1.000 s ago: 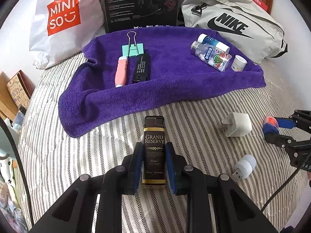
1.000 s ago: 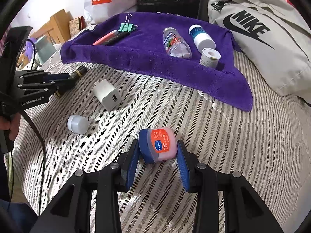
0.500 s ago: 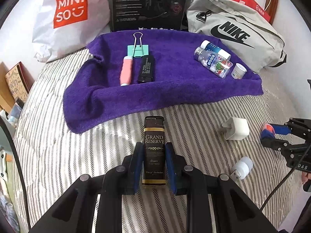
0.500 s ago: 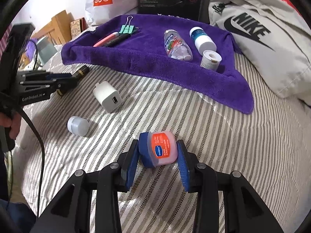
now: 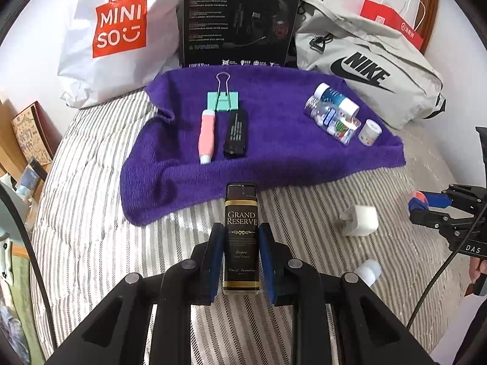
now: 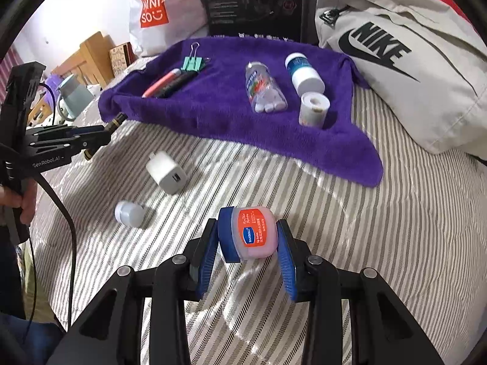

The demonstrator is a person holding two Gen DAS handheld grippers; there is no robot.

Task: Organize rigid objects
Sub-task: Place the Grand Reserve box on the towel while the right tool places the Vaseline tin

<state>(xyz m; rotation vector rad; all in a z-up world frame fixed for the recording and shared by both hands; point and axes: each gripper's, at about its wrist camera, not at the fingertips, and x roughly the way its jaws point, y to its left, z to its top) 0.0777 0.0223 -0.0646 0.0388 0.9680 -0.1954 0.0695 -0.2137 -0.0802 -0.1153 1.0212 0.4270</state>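
Our left tongs [image 5: 240, 254] are clenched on the lighter [image 5: 241, 237] by its two long flat sides, above the striped bed [image 5: 91, 228] near the front edge of the purple towel [image 5: 274, 152]. The lighter looks stiff, light and smooth, so it may slip. Our right tongs [image 6: 248, 243] grasp the small balm jar [image 6: 249, 234] across its rounded sides; we judge it light and hard. The white charger [image 6: 166, 172] lies on the bed.
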